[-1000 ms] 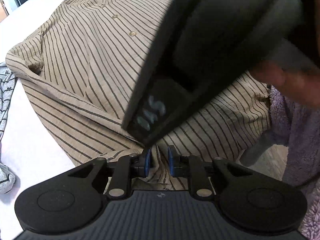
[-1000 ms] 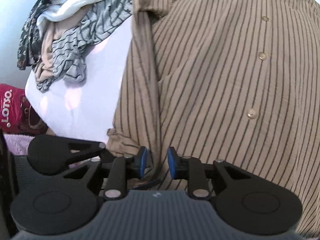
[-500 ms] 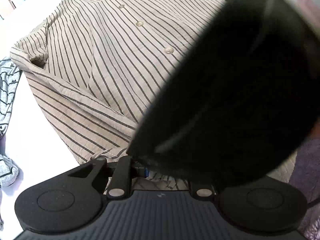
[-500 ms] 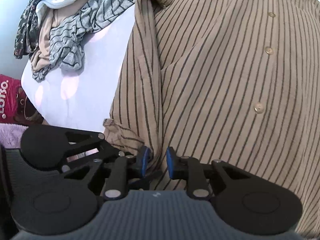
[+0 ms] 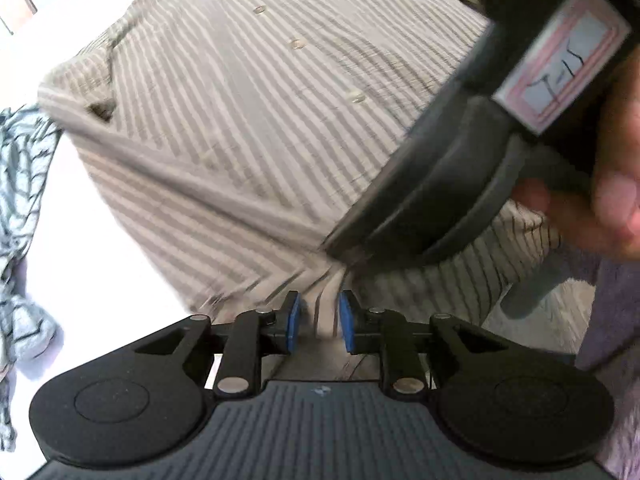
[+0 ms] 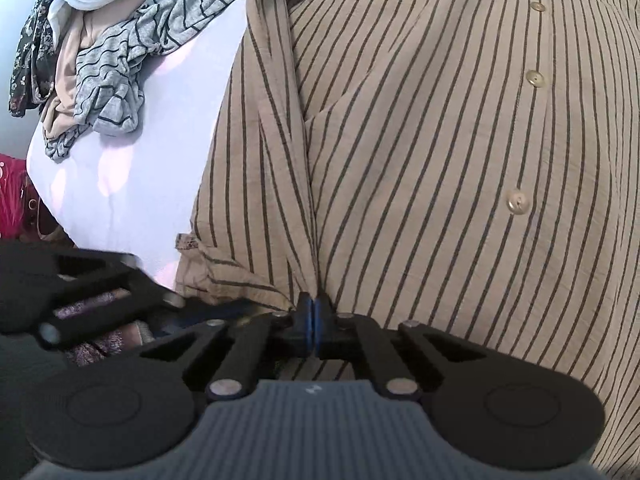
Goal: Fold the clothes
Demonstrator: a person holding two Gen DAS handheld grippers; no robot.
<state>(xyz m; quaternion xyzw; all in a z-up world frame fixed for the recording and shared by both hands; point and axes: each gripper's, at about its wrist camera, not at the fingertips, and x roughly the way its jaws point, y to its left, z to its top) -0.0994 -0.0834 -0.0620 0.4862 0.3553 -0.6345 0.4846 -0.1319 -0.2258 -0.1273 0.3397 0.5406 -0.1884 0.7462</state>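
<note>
The tan button-up shirt with dark stripes [image 6: 440,152] lies spread on the white desk [image 6: 168,160], its hem at the near edge. The right gripper [image 6: 314,318] pinches that hem, fingers pressed together. The left gripper [image 5: 319,322] is opening, fingers narrow, a fold of hem between them. Crumpled grey striped clothes [image 6: 116,68] lie at the far left corner.

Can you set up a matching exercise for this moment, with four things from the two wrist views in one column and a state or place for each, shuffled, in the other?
Things:
1. right gripper
2. left gripper
3. striped shirt
4. pile of clothes

States or places:
A. bunched up on the white bed beside the shirt
B. pads pressed together on the shirt's bottom edge
C. spread out with its buttons facing up
D. jaws opening, a fold of cloth between the blue pads

Pairs: 1-B, 2-D, 3-C, 4-A
</note>
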